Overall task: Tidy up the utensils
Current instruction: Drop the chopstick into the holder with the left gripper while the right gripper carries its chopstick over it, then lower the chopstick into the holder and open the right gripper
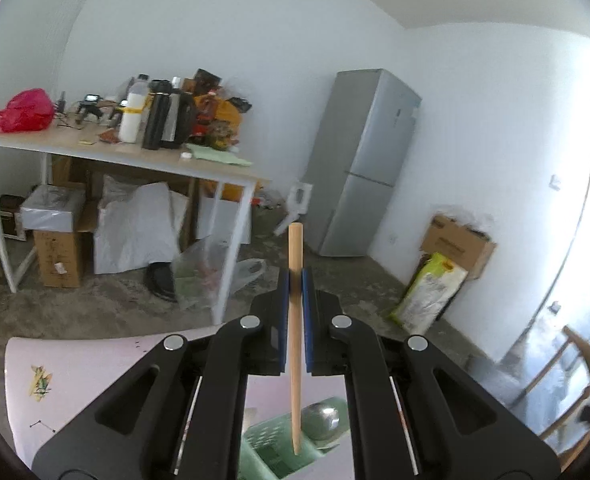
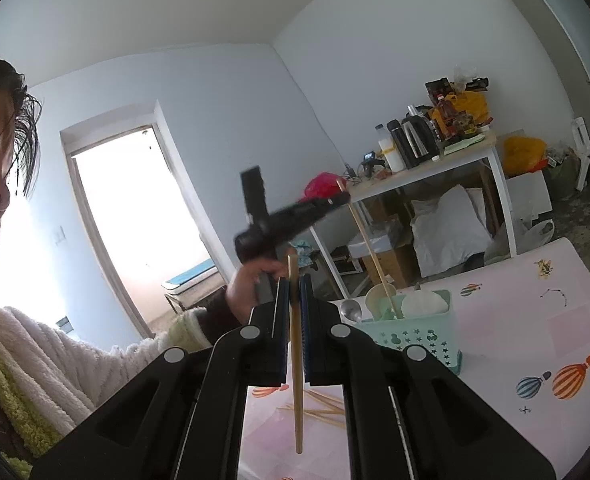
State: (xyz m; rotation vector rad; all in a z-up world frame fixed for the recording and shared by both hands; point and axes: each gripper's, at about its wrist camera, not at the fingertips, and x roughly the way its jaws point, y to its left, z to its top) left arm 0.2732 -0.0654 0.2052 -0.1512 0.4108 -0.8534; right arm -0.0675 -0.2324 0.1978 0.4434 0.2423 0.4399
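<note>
In the left wrist view my left gripper (image 1: pixel 295 280) is shut on a wooden chopstick (image 1: pixel 295 360), which stands nearly upright. Its lower tip hangs over the green utensil basket (image 1: pixel 271 444), beside a metal spoon (image 1: pixel 325 420). In the right wrist view my right gripper (image 2: pixel 294 284) is shut on another wooden chopstick (image 2: pixel 296 380), above the pink table. That view also shows the left gripper (image 2: pixel 341 198) raised in a hand, its chopstick (image 2: pixel 369 252) slanting down to the basket (image 2: pixel 415 340). The basket holds a wooden spoon (image 2: pixel 379 296), a metal spoon and a white utensil. Several loose chopsticks (image 2: pixel 327 412) lie on the table.
The pink table (image 2: pixel 555 320) carries balloon prints. A person in a fleecy sleeve (image 2: pixel 55 360) is at the left. Behind stand a cluttered wooden table (image 1: pixel 135 152) with boxes under it, a grey fridge (image 1: pixel 359 168) and a bright doorway (image 2: pixel 135 220).
</note>
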